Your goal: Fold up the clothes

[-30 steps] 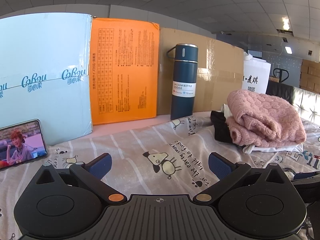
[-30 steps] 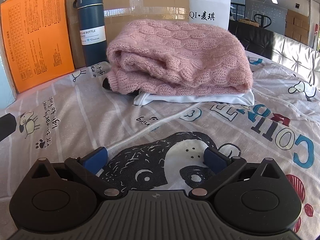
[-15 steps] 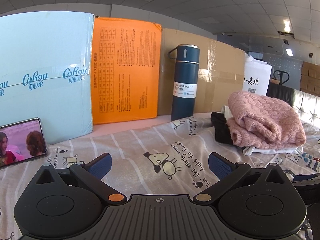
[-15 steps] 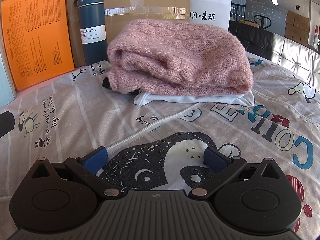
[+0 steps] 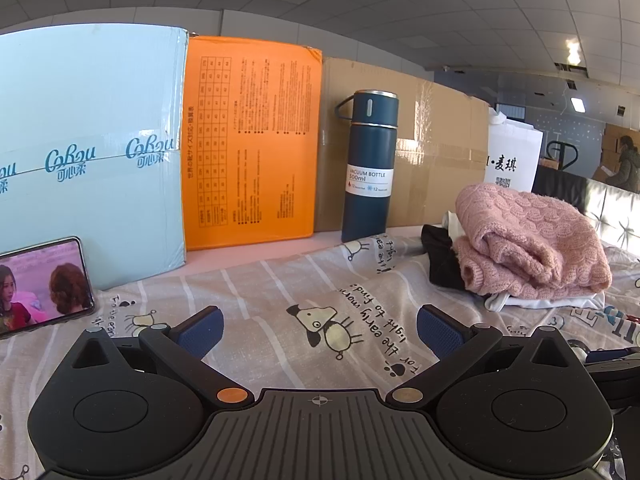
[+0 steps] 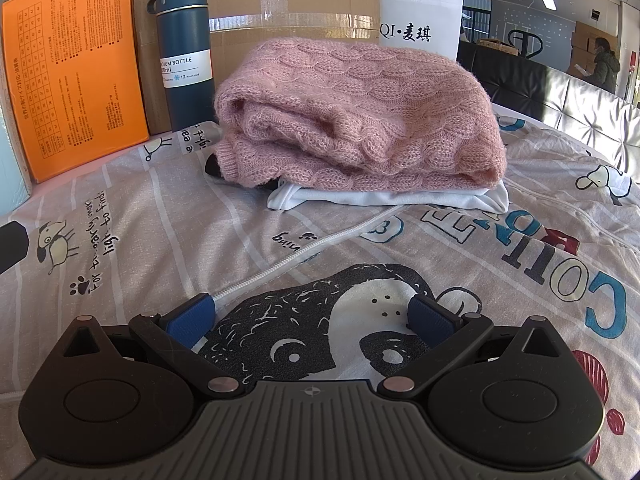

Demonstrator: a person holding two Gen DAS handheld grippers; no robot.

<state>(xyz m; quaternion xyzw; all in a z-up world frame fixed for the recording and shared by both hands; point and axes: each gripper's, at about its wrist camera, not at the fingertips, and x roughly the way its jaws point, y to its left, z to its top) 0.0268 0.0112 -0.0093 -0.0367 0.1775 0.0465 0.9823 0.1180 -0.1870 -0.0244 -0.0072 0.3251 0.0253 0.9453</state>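
Observation:
A folded pink knit sweater (image 6: 360, 112) lies on top of a folded white garment (image 6: 384, 199), with a black garment (image 5: 438, 256) tucked behind; the pile sits on the cartoon-print sheet (image 6: 132, 216). In the left wrist view the same pink sweater (image 5: 528, 240) is at the right. My left gripper (image 5: 319, 330) is open over bare sheet, well left of the pile, holding nothing. Just short of the pile, over a panda print, my right gripper (image 6: 312, 314) stands open and empty too. A white zipper cord (image 6: 296, 256) runs from the pile toward its left finger.
A dark blue vacuum bottle (image 5: 370, 166) stands at the back by an orange box (image 5: 248, 140), a light blue box (image 5: 88, 152) and a brown carton (image 5: 436, 148). A phone (image 5: 40, 286) playing video leans at the left. A white bag (image 6: 420, 28) stands behind the pile.
Both grippers stay open and almost still. The left view has drifted slightly, so the pile sits a little lower and to the right. The phone's picture has changed.

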